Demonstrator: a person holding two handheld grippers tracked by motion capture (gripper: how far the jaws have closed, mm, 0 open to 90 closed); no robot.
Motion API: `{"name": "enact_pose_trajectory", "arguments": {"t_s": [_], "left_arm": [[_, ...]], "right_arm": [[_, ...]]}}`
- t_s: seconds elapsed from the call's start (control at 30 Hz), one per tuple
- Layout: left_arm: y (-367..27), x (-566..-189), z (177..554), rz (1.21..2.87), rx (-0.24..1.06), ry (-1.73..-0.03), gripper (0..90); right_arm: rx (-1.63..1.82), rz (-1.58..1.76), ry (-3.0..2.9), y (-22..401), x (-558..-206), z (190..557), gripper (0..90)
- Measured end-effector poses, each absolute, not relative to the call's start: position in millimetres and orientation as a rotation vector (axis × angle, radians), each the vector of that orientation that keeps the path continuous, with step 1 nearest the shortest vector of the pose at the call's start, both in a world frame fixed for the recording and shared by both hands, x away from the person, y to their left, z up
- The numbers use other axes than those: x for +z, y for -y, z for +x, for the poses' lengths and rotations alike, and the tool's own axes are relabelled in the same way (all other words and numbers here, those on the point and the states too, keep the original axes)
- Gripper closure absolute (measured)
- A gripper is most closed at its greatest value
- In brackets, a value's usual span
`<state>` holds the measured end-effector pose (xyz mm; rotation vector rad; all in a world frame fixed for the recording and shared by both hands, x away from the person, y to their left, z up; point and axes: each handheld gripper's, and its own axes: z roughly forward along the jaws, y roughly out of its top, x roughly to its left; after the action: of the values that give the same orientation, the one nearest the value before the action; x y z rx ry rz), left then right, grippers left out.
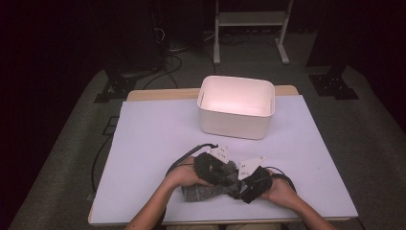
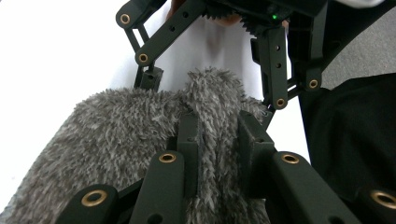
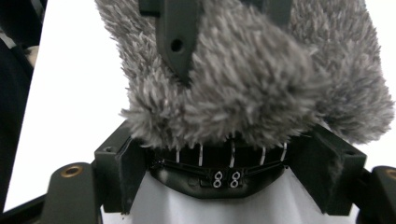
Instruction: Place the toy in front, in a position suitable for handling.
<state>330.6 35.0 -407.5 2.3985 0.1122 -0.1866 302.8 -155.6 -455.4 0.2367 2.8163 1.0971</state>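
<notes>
Grey fleecy fabric [image 1: 203, 192], possibly a sock or small cloth, is held low in the centre of the high view, on the pale sheet [image 1: 153, 143] near the table's front edge, between two hand-held grippers brought close together. In the left gripper view, a raised fold of the fabric [image 2: 205, 121] is pinched between the left gripper [image 2: 217, 140], whose jaws are nearly closed on the pile; this looks meant to hold one end steady. In the right gripper view, the right gripper [image 3: 233, 172] is spread wide, its jaws standing on either side of the fabric's edge [image 3: 252, 84] without visibly pressing it, so a firm hold cannot be confirmed there. The other gripper's jaw is seen across the upper part of that view, sunk into the fluff. A white bin [image 1: 236, 106] stands empty in the upper centre of the high view, well apart from the fabric, and is judged a likely destination.
</notes>
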Motion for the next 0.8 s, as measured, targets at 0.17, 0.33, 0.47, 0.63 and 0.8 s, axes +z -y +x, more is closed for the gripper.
{"name": "enact_pose_trajectory", "arguments": {"t_s": [0.17, 0.33, 0.47, 0.63, 0.8], "left_arm": [[-50.6, -406.6, 326.8, 2.431, -0.139, -0.119, 74.0], [-83.5, -407.5, 326.5, 2.439, -0.119, -0.204, 73.8], [-110.6, -409.4, 329.2, 2.422, -0.101, -0.279, 73.9], [-119.5, -409.1, 330.9, 2.412, -0.093, -0.295, 73.9], [-93.8, -407.2, 328.9, 2.398, -0.124, -0.218, 73.9]], "right_arm": [[1.113, 0.226, -2.819, 156.9, -456.4, 304.8, 23.2], [1.14, 0.229, -2.826, 158.6, -458.4, 307.1, 23.2], [1.153, 0.232, -2.828, 159.2, -459.3, 307.7, 23.1], [1.159, 0.235, -2.83, 159.6, -460.0, 308.6, 23.1], [1.167, 0.239, -2.832, 160.0, -460.5, 309.1, 23.1]]}}
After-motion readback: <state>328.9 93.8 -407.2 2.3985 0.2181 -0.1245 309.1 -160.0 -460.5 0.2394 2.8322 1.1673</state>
